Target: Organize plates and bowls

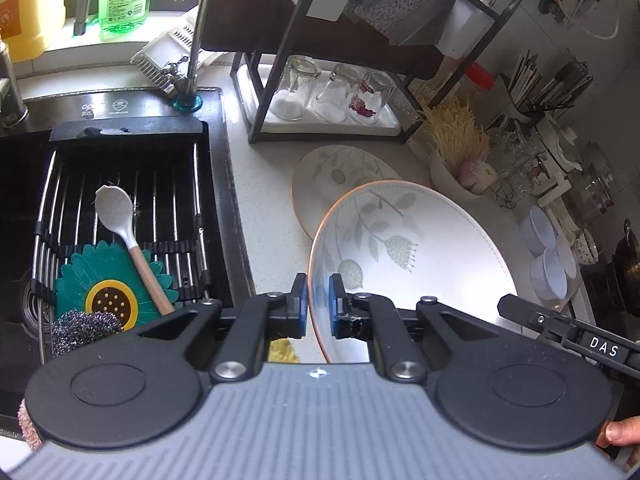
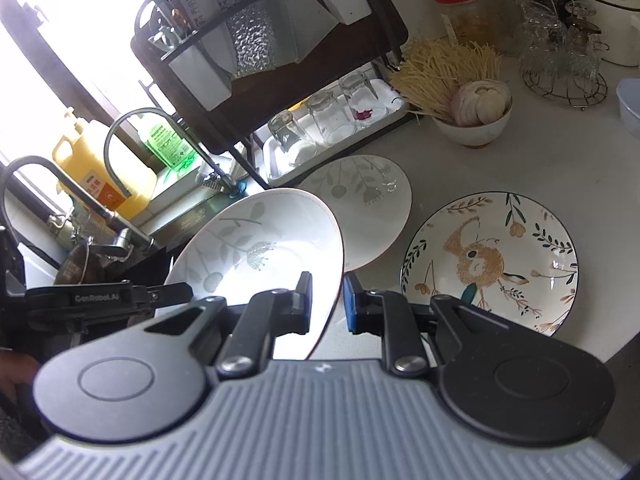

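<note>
A white leaf-patterned plate is held tilted above the counter by both grippers. My left gripper is shut on its left rim. My right gripper is shut on its right rim; the plate shows in the right wrist view. A second leaf-patterned plate lies flat on the counter behind it, also in the right wrist view. A plate with a bird drawing lies flat to the right.
A black sink with a rack, spoon and scourer is at the left. A black dish rack holding upturned glasses stands at the back. A bowl of noodles and garlic, glassware and small bowls crowd the right.
</note>
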Tool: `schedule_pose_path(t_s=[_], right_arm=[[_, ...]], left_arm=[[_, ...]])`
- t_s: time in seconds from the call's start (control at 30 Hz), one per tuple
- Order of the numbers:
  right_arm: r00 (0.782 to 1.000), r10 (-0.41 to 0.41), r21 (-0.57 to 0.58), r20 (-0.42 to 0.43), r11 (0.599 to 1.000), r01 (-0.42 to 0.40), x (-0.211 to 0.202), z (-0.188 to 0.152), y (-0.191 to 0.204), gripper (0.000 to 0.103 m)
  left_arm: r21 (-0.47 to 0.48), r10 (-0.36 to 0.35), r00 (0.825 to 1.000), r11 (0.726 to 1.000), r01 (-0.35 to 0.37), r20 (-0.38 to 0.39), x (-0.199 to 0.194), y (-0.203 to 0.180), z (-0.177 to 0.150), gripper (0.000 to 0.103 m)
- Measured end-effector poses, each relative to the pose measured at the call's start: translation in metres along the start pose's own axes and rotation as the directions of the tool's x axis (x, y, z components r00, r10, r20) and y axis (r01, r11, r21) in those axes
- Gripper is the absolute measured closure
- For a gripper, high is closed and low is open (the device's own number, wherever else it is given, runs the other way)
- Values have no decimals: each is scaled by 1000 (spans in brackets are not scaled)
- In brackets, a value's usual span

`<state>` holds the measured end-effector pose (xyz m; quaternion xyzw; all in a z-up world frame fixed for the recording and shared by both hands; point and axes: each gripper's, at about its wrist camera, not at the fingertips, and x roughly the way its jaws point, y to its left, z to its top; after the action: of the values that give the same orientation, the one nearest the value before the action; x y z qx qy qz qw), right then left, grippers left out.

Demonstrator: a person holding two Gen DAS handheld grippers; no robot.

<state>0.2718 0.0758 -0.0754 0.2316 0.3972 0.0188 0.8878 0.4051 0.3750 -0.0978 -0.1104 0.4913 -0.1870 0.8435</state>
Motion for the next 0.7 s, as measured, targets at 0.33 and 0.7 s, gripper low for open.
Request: schedule_pose_path(t_s=[0.33,0.7], right_arm=[[999,-45,-5,24,999,45,-6,14,-34,84],[998,-67,-78,-19,995,65,1,28,-82,84]], left_arm=[[4,-26,999,1000,26,-44,37,-34,-1,91],[-43,23,998,999,-26,-58,71,-80,-22,91]])
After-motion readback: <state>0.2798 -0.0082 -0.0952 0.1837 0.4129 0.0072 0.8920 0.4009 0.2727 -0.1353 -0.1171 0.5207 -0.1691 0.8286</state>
